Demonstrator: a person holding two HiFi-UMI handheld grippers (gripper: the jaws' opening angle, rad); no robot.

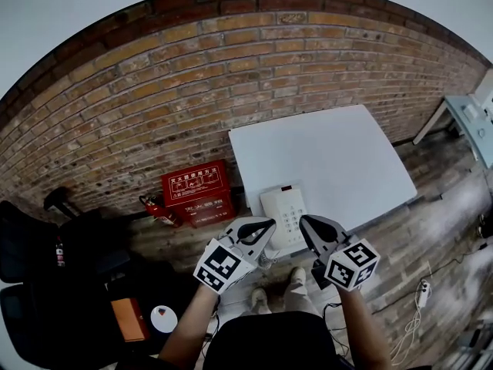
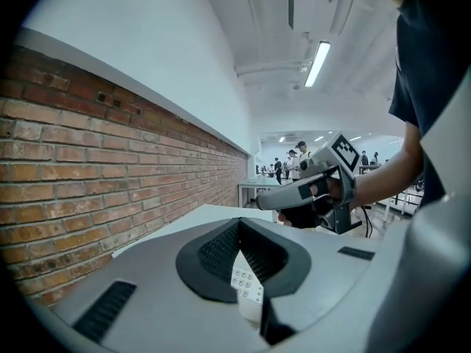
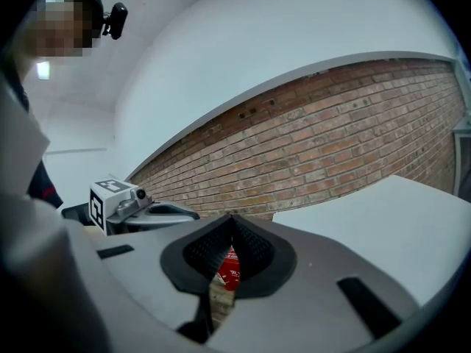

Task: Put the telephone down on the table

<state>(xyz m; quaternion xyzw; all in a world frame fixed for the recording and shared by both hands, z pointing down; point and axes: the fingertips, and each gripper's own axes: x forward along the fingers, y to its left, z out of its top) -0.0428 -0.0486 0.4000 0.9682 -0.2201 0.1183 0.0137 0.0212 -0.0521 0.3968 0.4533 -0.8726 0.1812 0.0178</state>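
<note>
Head view: flat white rectangular telephone (image 1: 283, 216) lies on smooth white table (image 1: 331, 156).

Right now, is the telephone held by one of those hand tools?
No, the telephone lies flat on the white table, with no jaws closed on it.

The red box (image 1: 197, 193) by the wall bears white Chinese print, too small to read.

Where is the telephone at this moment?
In the head view, the telephone lies on the table, at its near left corner, just right of the red box by the brick wall.
</note>
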